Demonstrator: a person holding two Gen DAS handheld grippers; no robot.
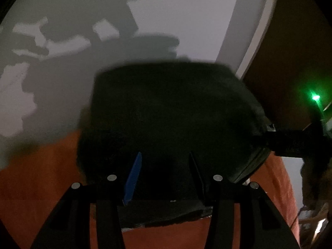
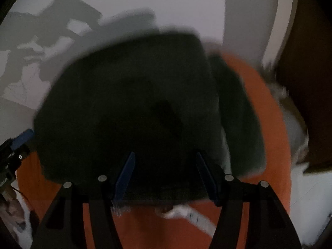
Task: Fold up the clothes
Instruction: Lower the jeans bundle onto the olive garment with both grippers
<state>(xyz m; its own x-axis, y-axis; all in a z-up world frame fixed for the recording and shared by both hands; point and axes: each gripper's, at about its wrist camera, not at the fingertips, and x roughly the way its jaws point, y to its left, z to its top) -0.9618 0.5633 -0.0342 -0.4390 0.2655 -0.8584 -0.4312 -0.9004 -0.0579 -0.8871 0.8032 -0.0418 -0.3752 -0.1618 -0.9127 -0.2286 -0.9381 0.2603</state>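
A dark green garment (image 1: 166,114) lies folded on an orange cloth (image 1: 37,176); it also shows in the right wrist view (image 2: 134,103). My left gripper (image 1: 165,159) is open, its blue-padded fingers (image 1: 133,178) spread over the garment's near edge. My right gripper (image 2: 165,159) is open too, its fingers (image 2: 125,176) over the garment's near hem. Nothing is held between either pair. The right gripper shows at the right of the left wrist view (image 1: 290,141), by the garment's side. The left gripper's blue pad shows at the left of the right wrist view (image 2: 22,138).
A pale wall (image 1: 176,10) stands behind, crossed by shadows of the grippers. A dark brown door or panel (image 1: 290,51) is at the right. A green light (image 1: 315,97) glows there. A white strip (image 2: 197,217) lies on the orange cloth (image 2: 259,114).
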